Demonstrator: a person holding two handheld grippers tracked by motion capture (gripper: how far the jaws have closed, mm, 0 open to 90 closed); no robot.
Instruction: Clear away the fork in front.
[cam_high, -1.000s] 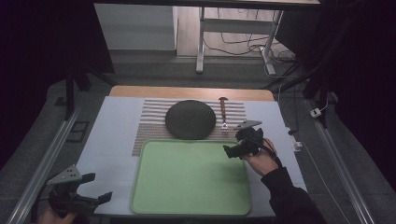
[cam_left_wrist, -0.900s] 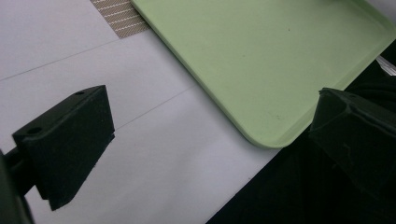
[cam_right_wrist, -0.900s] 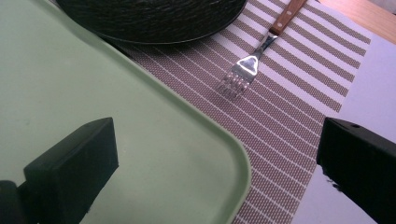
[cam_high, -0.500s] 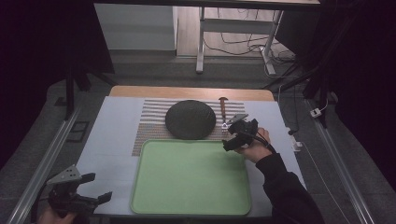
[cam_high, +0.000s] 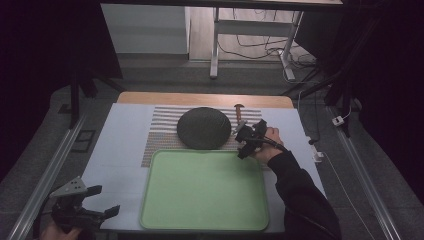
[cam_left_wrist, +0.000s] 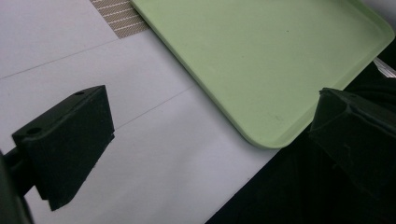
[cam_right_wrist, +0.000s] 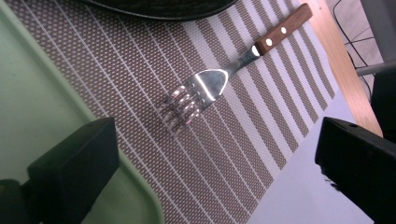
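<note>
Right gripper (cam_high: 248, 138), jaws wide open and empty, hovers above the wooden-handled fork (cam_right_wrist: 224, 77) lying on the striped placemat (cam_right_wrist: 140, 74) beside the dark plate (cam_high: 204, 128); closing squarely across the handle looks the surest grip.

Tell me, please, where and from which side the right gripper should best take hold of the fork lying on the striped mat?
Probably the wooden handle: the fork lies flat on the striped mat, and its handle is thicker and straight-sided, while the tines are thin. Coming from above, the open right gripper would set its jaws across the handle's width.
</note>
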